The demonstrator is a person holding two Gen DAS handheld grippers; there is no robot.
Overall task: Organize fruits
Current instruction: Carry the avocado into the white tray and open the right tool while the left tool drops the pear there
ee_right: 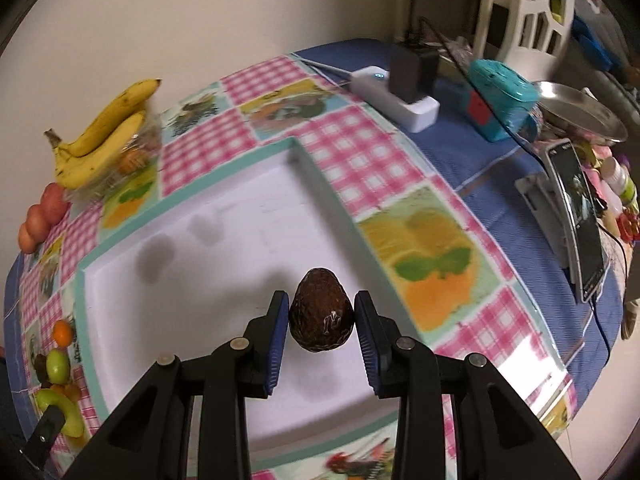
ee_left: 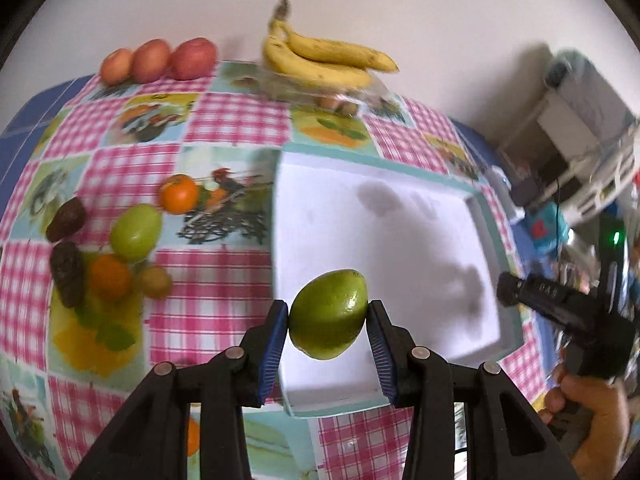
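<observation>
While the left wrist view looks down over the patterned desk (ee_left: pixel 236 120), the left tongs (ee_left: pixel 328 314) are clamped on a green mango (ee_left: pixel 328 314), its blue pads (ee_left: pixel 276 340) pressing both sides, above the near edge of a white tray (ee_left: pixel 320 200). Bananas (ee_left: pixel 324 58) and three red apples (ee_left: pixel 156 60) sit by the far wall; oranges, another green mango (ee_left: pixel 136 232) and dark avocados (ee_left: pixel 66 220) lie left of the tray.

From the right wrist view, the right tongs (ee_right: pixel 321 314) grip a dark brown avocado (ee_right: pixel 321 314) over the white tray (ee_right: pixel 224 216), narrowly parted around it.
</observation>
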